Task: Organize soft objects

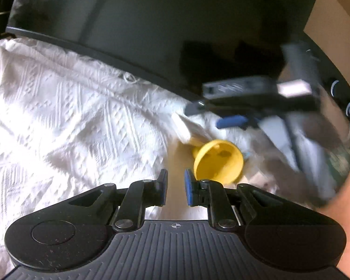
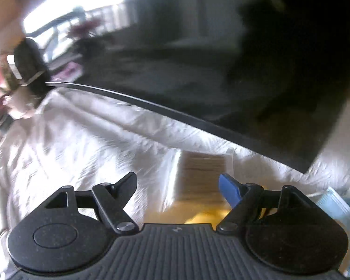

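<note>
A white textured cloth, woven in raised diamond patterns, is lying rumpled across the surface, spreading left and near below a dark screen. The left gripper is hanging over the cloth's right edge with its jaws nearly together and nothing between them. Only its view is showing a yellow funnel-shaped toy just beyond the fingertips and the blurred right gripper farther right. The right gripper's own view is showing its jaws standing wide apart and empty, plus light blue packaging at far right.
</note>
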